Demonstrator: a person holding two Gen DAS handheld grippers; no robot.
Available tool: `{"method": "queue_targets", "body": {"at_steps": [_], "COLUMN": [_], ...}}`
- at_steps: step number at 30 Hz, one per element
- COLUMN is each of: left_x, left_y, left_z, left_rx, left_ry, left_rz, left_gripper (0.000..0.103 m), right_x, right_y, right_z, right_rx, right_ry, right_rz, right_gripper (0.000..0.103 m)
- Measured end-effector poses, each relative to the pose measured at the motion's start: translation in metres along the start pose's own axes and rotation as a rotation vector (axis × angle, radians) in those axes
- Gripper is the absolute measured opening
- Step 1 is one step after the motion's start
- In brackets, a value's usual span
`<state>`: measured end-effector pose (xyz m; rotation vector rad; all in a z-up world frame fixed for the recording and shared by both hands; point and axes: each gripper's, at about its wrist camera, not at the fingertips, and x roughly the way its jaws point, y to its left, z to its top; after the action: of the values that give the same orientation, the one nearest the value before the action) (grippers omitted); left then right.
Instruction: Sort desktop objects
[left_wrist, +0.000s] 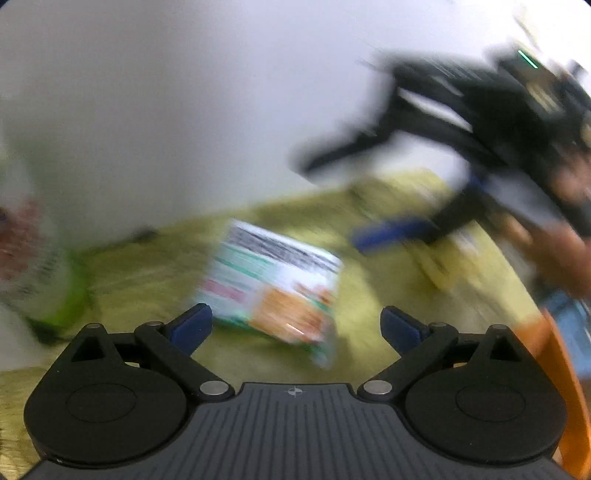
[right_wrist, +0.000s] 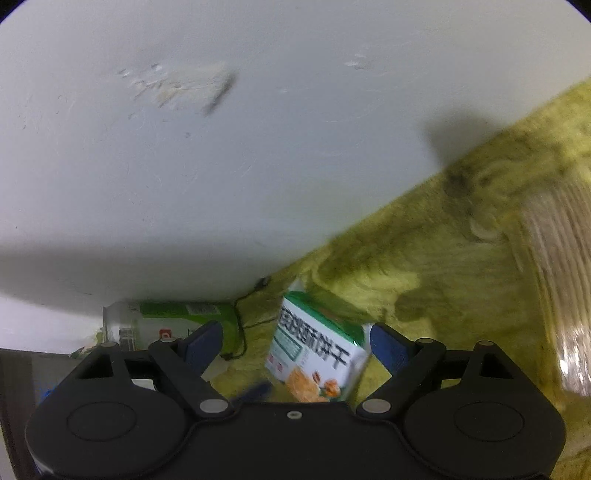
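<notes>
Most of my left wrist view is smeared by blur. At the left edge of the frame a pale plastic bottle with a bright green label (left_wrist: 44, 280) is cut off by the border, and I cannot read its print. The white and green cardboard biscuit box with an orange snack picture (left_wrist: 273, 288) sits in the middle of the frame on the yellow-green shaggy cloth (left_wrist: 147, 266), its text only dark streaks here. In the lower right corner an orange shape (left_wrist: 554, 354) is cropped and I cannot tell what it is.

My left gripper (left_wrist: 295, 325) fills the bottom of that frame, its blue-padded fingers (left_wrist: 192, 325) standing wide apart with nothing between them; the box lies just beyond the gap. In the upper right my right gripper (left_wrist: 351, 195) reaches in as a black blurred frame angled down toward the cloth, one blue pad (left_wrist: 388, 232) showing, with part of my hand (left_wrist: 569, 229) behind it at the edge.

The right wrist view is sharper. The box (right_wrist: 317, 354) stands tilted in the lower middle, partly hidden behind the tool's body. My right gripper (right_wrist: 295, 343) is spread wide, the box between its fingers; whether the right pad touches the box corner I cannot tell. A ribbed clear object (right_wrist: 565, 280) at the right edge is blurred and cut off. The white wall (right_wrist: 221, 147) fills the upper frame
</notes>
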<state>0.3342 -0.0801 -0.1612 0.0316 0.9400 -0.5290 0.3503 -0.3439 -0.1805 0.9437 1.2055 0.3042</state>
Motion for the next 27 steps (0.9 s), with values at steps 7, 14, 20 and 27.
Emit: {"method": "queue_targets", "body": {"at_steps": [7, 14, 20, 27], "left_x": [0.022, 0.021, -0.002, -0.001], "left_y": [0.012, -0.008, -0.026, -0.008], "left_z": [0.007, -0.007, -0.015, -0.008], "left_rx": [-0.039, 0.031, 0.05, -0.022], "left_ry": [0.031, 0.102, 0.108, 0.08], "left_rz": [-0.009, -0.058, -0.101, -0.011], "left_gripper": [0.099, 0.101, 0.101, 0.1], "right_x": [0.014, 0.022, 0.017, 0.012], "right_y": [-0.007, 0.001, 0.001, 0.008], "right_z": [-0.012, -0.008, -0.003, -0.01], "right_rx": [0.088, 0.062, 0.044, -0.055], "right_ry": [0.073, 0.06, 0.026, -0.008], "right_rz": [0.059, 0.058, 0.043, -0.041], "right_gripper": [0.087, 0.088, 0.087, 0.086]}}
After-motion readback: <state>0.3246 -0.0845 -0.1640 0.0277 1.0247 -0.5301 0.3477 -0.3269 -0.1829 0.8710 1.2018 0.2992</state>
